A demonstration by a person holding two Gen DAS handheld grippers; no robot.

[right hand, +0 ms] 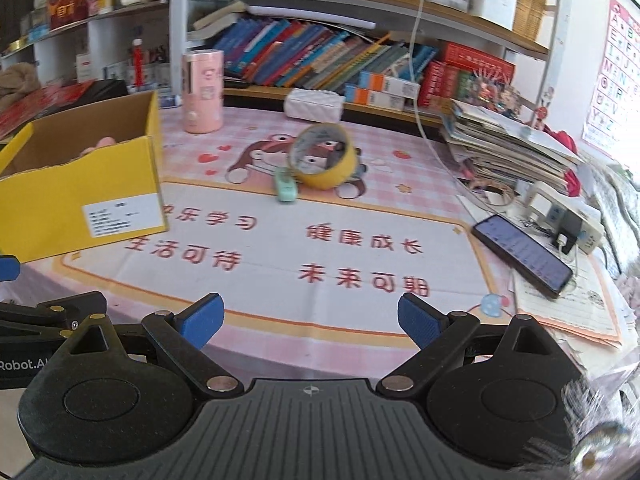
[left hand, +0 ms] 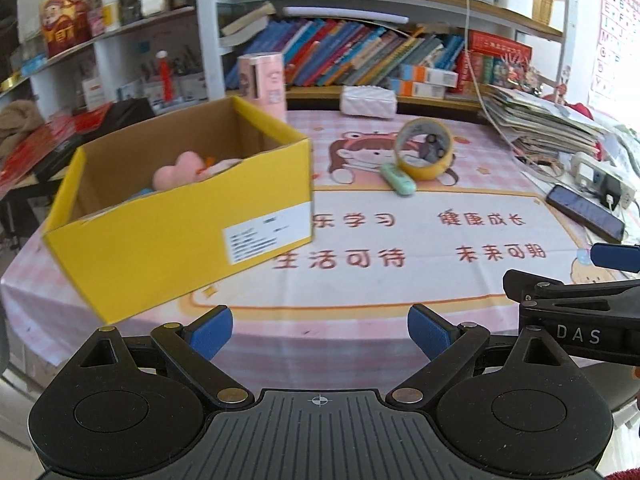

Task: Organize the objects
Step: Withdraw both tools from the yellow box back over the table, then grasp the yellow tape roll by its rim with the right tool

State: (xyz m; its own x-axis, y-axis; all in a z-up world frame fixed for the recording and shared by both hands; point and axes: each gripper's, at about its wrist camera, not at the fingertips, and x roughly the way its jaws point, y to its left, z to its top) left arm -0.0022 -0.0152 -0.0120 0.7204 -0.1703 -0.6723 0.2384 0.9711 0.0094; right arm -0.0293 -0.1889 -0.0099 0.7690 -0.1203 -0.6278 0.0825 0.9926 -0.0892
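A yellow cardboard box (left hand: 176,232) stands open on the left of the table, with a pink plush toy (left hand: 180,170) inside; it also shows in the right wrist view (right hand: 80,196). A yellow tape roll (left hand: 425,147) (right hand: 323,156) stands on edge mid-table, with a small mint-green object (left hand: 398,178) (right hand: 285,187) lying beside it. My left gripper (left hand: 319,332) is open and empty at the near table edge. My right gripper (right hand: 310,322) is open and empty, also at the near edge, to the right of the left one.
A pink cylinder (right hand: 203,92) and a white pouch (right hand: 314,105) stand at the table's back. A stack of papers (right hand: 508,148), a power strip (right hand: 568,216) and a phone (right hand: 522,250) lie on the right. Bookshelves (right hand: 320,56) rise behind the table.
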